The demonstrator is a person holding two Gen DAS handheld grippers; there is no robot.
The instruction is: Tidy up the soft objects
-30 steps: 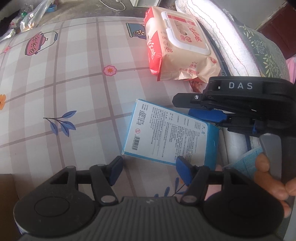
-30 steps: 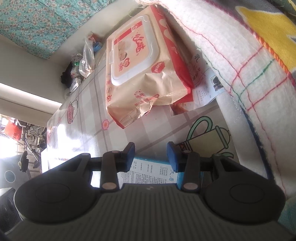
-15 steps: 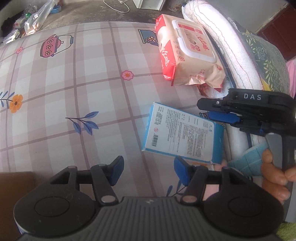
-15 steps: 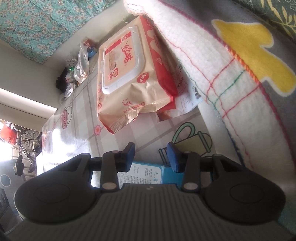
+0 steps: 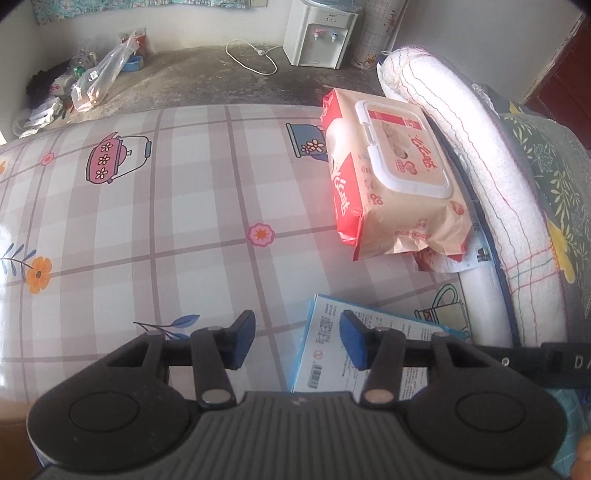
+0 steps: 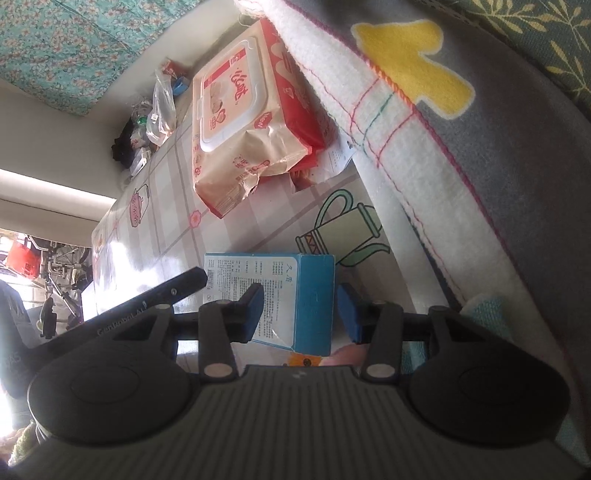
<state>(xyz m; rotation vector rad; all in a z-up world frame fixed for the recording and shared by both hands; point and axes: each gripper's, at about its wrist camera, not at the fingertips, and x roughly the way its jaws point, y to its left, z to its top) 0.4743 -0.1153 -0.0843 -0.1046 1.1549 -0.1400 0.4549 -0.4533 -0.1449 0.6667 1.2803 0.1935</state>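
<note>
water dispenser (image 5: 320, 32), white cable (image 5: 251, 55), plastic bag (image 5: 103, 75)

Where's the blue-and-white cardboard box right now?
The blue-and-white cardboard box lies on the checked tablecloth, near the rolled white blanket, short of the red-and-beige wipes pack.

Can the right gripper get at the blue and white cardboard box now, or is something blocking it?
Probably yes. The right gripper already has the blue and white cardboard box between its open jaws, which have just been opening, and nothing lies between them.
</note>
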